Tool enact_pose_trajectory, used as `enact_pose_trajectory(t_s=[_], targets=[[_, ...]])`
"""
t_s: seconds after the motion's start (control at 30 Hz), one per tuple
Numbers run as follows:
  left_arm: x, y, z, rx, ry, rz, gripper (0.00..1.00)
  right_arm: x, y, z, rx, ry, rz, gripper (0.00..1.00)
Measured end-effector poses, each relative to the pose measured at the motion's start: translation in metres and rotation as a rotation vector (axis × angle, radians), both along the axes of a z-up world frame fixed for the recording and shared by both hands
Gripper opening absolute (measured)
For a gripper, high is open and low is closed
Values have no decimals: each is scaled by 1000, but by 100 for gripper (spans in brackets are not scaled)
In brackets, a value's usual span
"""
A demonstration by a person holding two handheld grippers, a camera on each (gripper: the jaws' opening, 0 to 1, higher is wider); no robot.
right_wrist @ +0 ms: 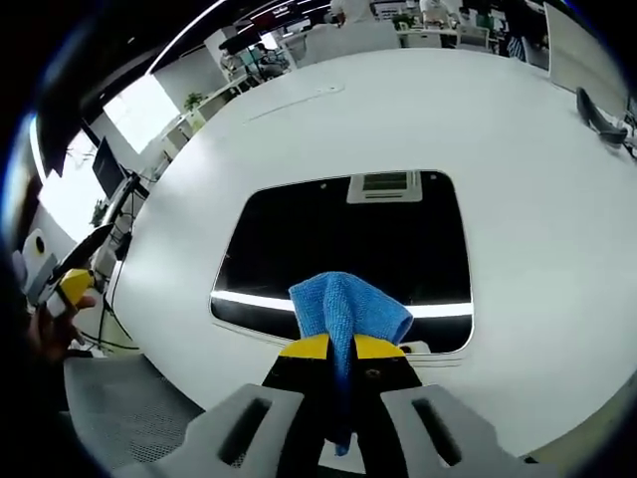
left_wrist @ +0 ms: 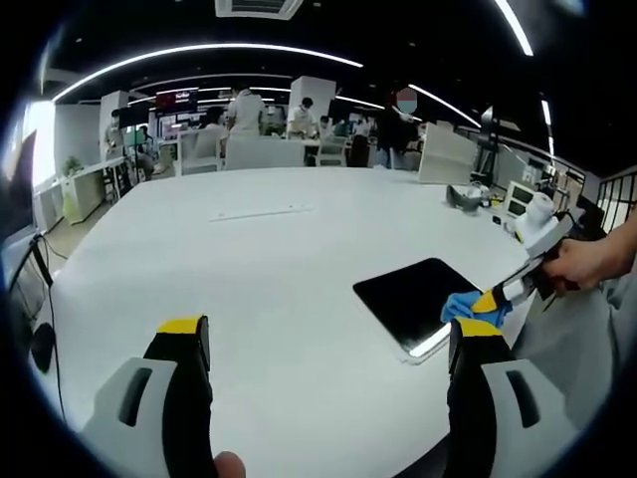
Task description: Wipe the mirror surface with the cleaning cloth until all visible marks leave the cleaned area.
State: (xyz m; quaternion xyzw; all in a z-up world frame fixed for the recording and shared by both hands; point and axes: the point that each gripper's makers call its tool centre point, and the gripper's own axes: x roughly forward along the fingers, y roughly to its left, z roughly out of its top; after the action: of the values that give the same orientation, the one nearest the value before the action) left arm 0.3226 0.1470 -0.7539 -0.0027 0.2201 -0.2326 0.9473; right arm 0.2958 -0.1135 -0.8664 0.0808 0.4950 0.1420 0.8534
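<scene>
My right gripper (right_wrist: 341, 348) is clenched on the blue microfibre cloth (right_wrist: 347, 306), at the 6 o'clock edge of the dark rounded-rectangle mirror (right_wrist: 343, 239) on the white counter (right_wrist: 518, 179). Left gripper (left_wrist: 328, 344) released, w/ nothing in it. Risk: mirror's unheld, so pushing could slide it off the counter edge.

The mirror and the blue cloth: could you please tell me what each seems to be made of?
The mirror looks like glossy glass: dark, smooth, reflecting a ceiling vent and a bright light strip. The blue cloth looks like soft microfibre, matte with a fine woven texture, bunched where the right gripper pinches it; the exact fibre is uncertain.
</scene>
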Motion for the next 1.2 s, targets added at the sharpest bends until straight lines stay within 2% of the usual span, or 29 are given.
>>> enact_pose_trajectory(t_s=[0.47,0.77,1.2], targets=[[-2,7,1,1,-5,19,99,0,-4,1,12,7,-4,1],[-2,1,0,2,-4,15,99,1,-17,0,18,11,-30,1],[0,1,2,6,-5,15,99,1,-21,0,34,12,-43,1]])
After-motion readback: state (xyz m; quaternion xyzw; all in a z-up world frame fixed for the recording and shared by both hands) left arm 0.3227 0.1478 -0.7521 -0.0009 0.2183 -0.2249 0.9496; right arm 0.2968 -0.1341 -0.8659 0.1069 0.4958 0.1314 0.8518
